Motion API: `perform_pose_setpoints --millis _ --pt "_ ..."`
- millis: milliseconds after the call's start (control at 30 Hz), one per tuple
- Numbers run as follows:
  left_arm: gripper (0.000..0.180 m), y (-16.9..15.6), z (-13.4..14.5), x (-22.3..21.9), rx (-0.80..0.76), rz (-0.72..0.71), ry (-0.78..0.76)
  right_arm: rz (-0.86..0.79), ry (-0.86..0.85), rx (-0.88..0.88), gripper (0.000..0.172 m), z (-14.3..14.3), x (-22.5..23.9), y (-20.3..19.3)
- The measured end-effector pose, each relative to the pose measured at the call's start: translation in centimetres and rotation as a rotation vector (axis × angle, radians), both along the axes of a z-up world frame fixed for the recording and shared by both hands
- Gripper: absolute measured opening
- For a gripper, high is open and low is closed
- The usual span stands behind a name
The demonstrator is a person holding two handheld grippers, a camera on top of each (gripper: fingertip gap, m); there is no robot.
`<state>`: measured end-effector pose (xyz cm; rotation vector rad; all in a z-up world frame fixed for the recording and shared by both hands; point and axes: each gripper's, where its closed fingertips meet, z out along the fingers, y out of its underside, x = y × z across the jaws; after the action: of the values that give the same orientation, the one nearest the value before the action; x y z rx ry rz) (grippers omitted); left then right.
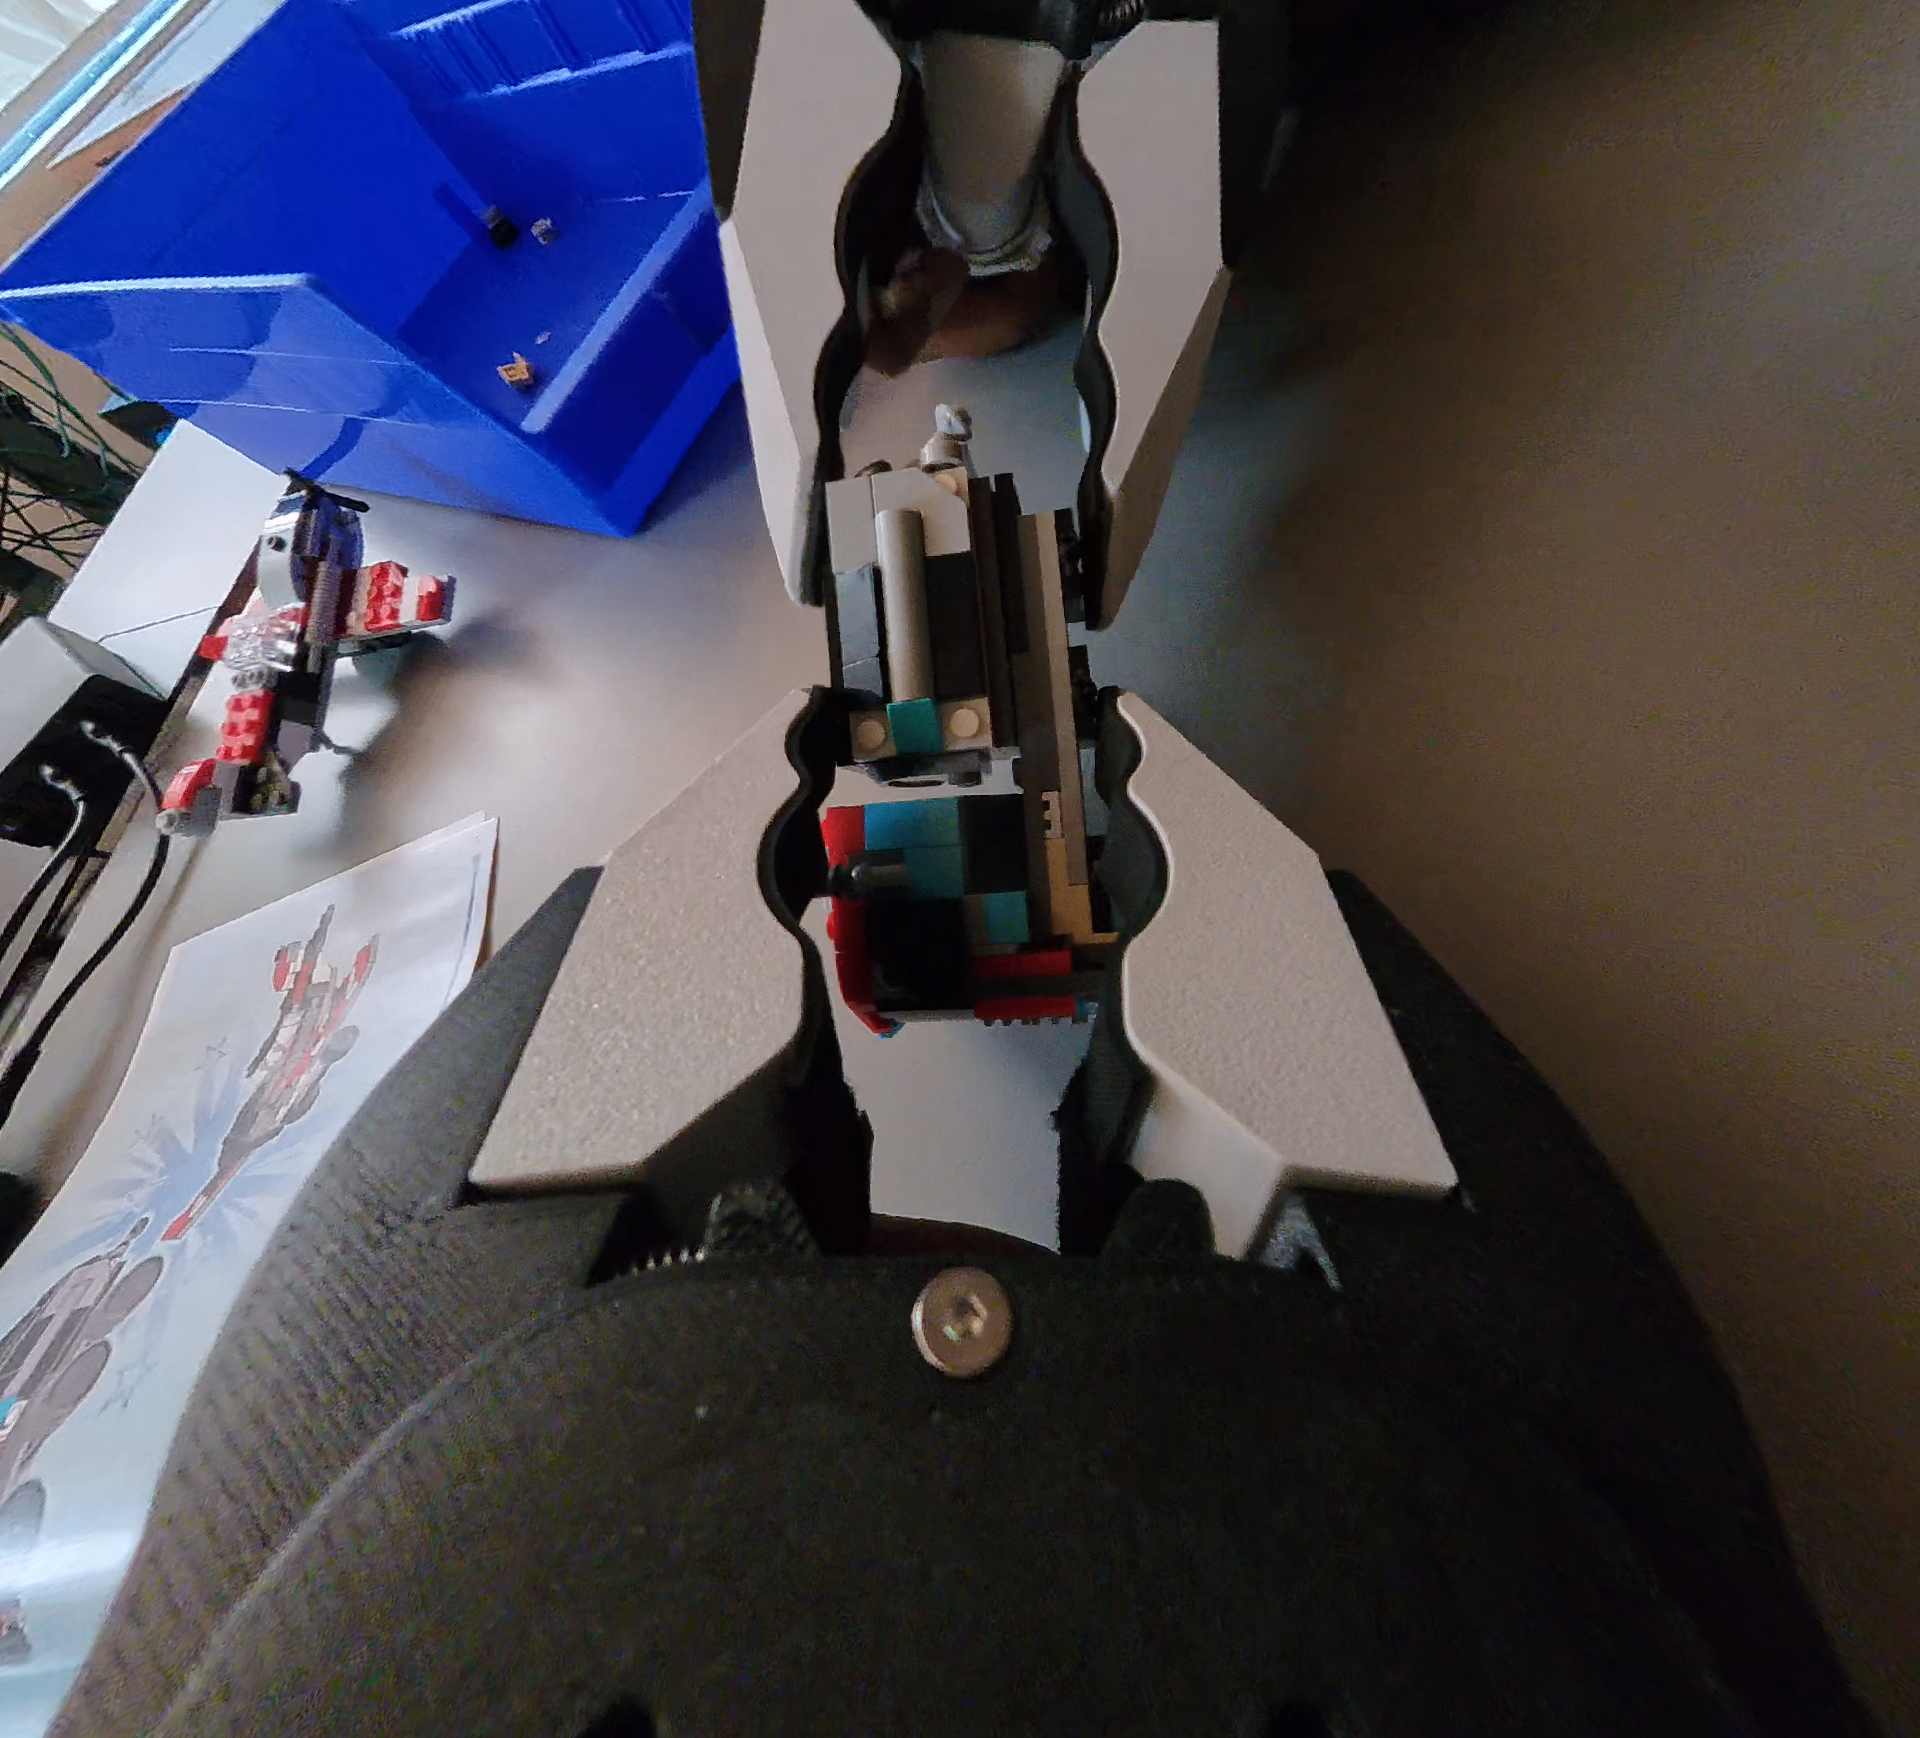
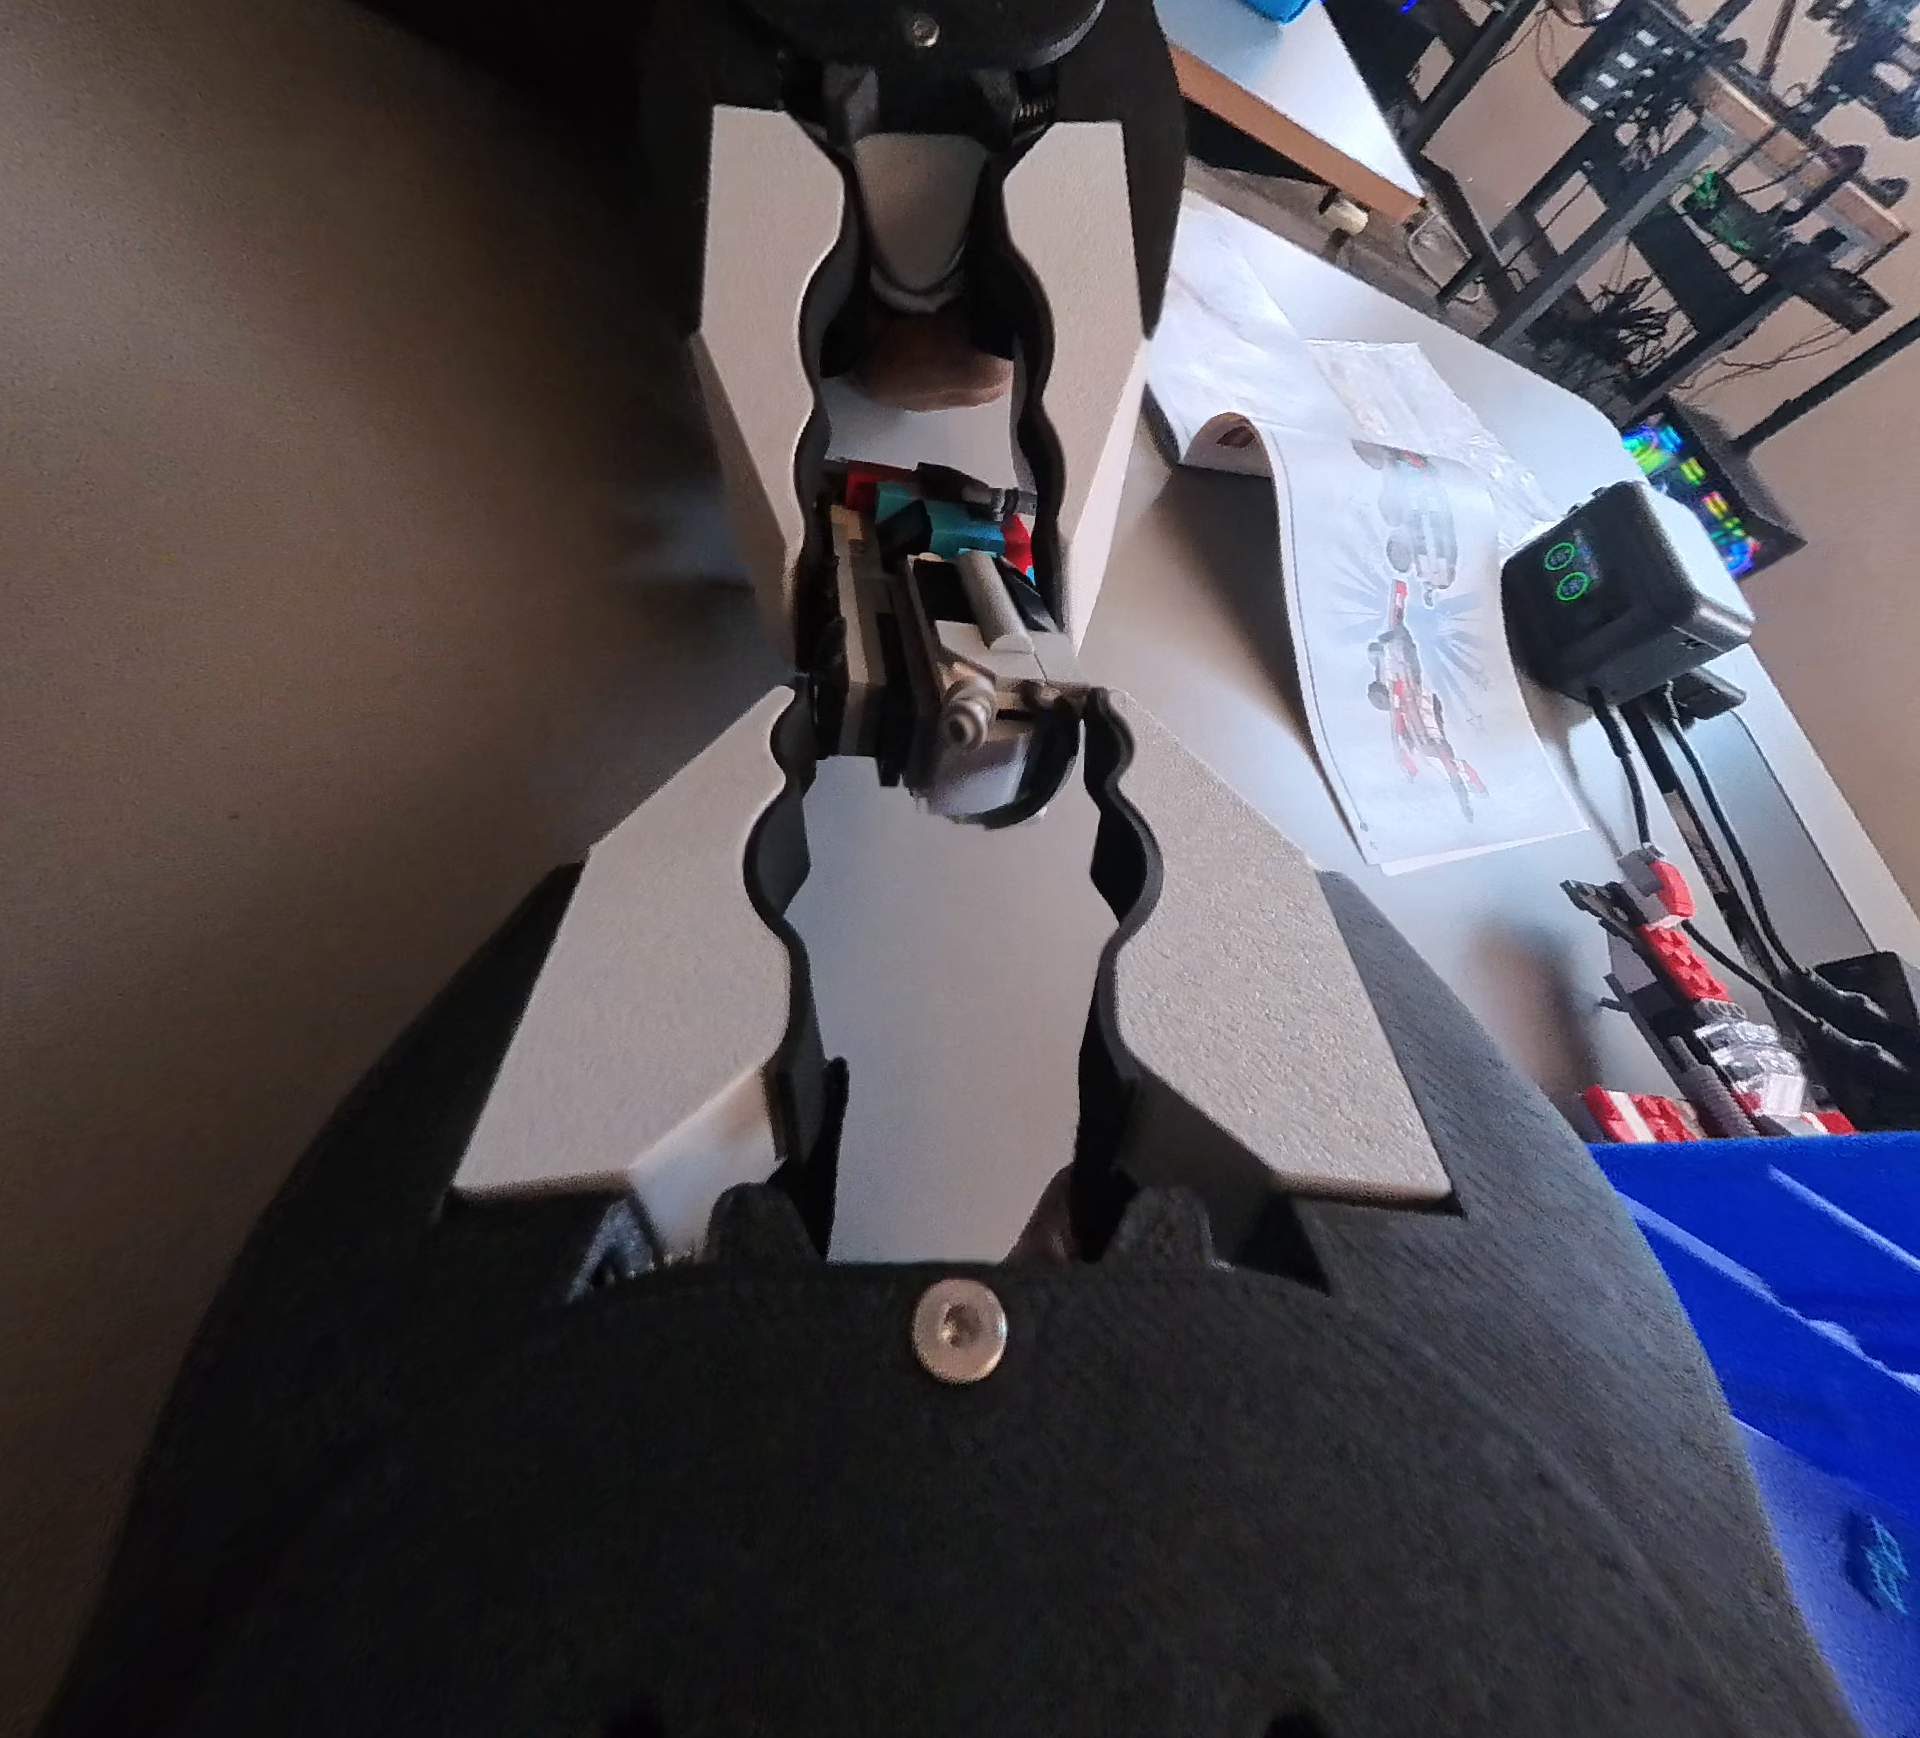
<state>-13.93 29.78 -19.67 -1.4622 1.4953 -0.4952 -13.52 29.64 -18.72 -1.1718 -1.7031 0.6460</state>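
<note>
A toy brick model (image 1: 956, 753) of grey, black, teal and red bricks hangs above the table between my two grippers, which face each other. My left gripper (image 1: 964, 706) is shut on the teal, red and black end, with both pads against its sides. My right gripper (image 1: 951, 608) comes in from the far side and is shut on the grey and black end. In the right wrist view my right gripper (image 2: 940, 701) clamps the grey end of the model (image 2: 914, 649), which has a small grey pin and a black curved piece. The left gripper (image 2: 930, 628) holds the far end.
Blue stacked bins (image 1: 364, 234) stand at the back left of the grey table (image 1: 623, 649). A red, white and black brick aircraft (image 1: 301, 649) and an open instruction booklet (image 1: 260, 1065) lie to the left. A black box with cables (image 2: 1621, 587) sits beside the booklet (image 2: 1403, 628).
</note>
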Motion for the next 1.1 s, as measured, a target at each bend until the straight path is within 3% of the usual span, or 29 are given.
perform_pose_setpoints --millis 167,1100 --pt "0.051 0.2 0.9 -0.6 -0.012 0.0 -0.061 -0.012 0.019 -0.052 0.064 0.4 0.1 0.2" --pt "0.053 -0.4 0.0 -0.1 0.018 -0.015 0.008 0.012 0.011 -0.061 0.052 0.1 -0.4 -0.5"
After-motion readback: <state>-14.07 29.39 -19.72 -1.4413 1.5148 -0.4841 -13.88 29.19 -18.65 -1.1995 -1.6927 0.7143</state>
